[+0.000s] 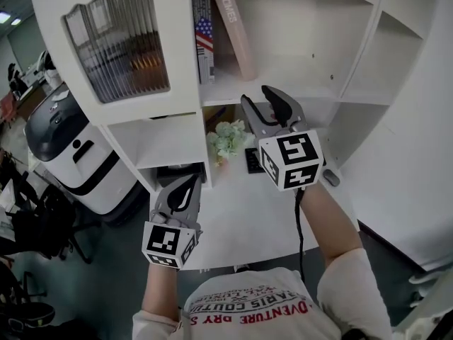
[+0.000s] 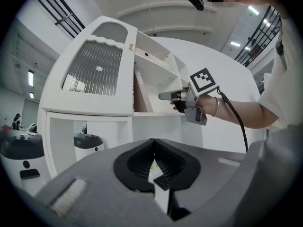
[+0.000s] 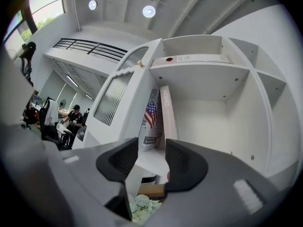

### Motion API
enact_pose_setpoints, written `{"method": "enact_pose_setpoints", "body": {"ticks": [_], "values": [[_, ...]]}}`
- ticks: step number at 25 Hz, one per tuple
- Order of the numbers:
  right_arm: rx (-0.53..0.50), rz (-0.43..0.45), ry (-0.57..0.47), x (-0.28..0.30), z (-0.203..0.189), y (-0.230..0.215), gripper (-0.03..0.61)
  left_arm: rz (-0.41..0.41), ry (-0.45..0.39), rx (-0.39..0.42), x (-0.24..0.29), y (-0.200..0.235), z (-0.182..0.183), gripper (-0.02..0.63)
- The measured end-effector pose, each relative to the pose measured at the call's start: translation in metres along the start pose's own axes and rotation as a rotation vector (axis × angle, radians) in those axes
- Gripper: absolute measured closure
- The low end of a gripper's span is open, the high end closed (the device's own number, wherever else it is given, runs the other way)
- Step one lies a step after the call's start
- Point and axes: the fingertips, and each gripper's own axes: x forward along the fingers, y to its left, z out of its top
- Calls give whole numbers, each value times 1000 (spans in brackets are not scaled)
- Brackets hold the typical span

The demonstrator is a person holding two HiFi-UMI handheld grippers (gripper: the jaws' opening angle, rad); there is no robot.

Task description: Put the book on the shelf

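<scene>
Book (image 1: 237, 30), pink, stands on the shelf (image 1: 297, 83), tilted left against a flag-covered book (image 1: 204, 41). The right claw (image 1: 258, 99) hangs just in front of that shelf, released, with nothing between its jaws. The left claw (image 1: 190, 183) sits low over the counter (image 1: 241, 222), clenched and empty.

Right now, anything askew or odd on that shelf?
The pink book leans against the flag-cover book, its foot out to the side, not upright. The right gripper is open and empty before it. Nothing else stands out.
</scene>
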Motion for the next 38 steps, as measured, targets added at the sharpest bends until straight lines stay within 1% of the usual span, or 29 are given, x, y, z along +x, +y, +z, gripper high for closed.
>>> {"method": "enact_pose_setpoints", "body": {"ticks": [1,2,3,4,9,13,15,20,24,27,33,38], "values": [[6,-6,1,-9,-6,2,401,-3,2,0,-3,-3,-1,609],[9,-14,0,-19,-12,3,421,-5,4,-1,-5,-5,-2,609],[12,-23,0,-27,-18,4,452,-7,6,-3,-7,-6,-2,609],[18,-29,1,-36,-25,6,506,-8,8,-4,-10,-8,-3,609],[86,-21,24,-79,-66,19,578,-6,10,-4,-18,-13,-4,609],[152,9,37,-106,-95,37,578,4,15,-15,-21,-16,-8,609],[163,18,43,-114,-106,43,578,8,15,-17,-21,-16,-8,609],[143,49,90,-124,-138,58,578,19,9,-33,-18,-19,-13,609],[126,100,108,-132,-156,67,578,26,28,-36,-15,-21,-23,609],[131,119,115,-133,-162,65,578,28,38,-34,-11,-20,-27,609],[150,120,111,-129,-161,57,578,34,42,-37,-7,-19,-30,609],[137,179,99,-127,-156,62,578,27,49,-37,-3,-20,-32,609]]}}
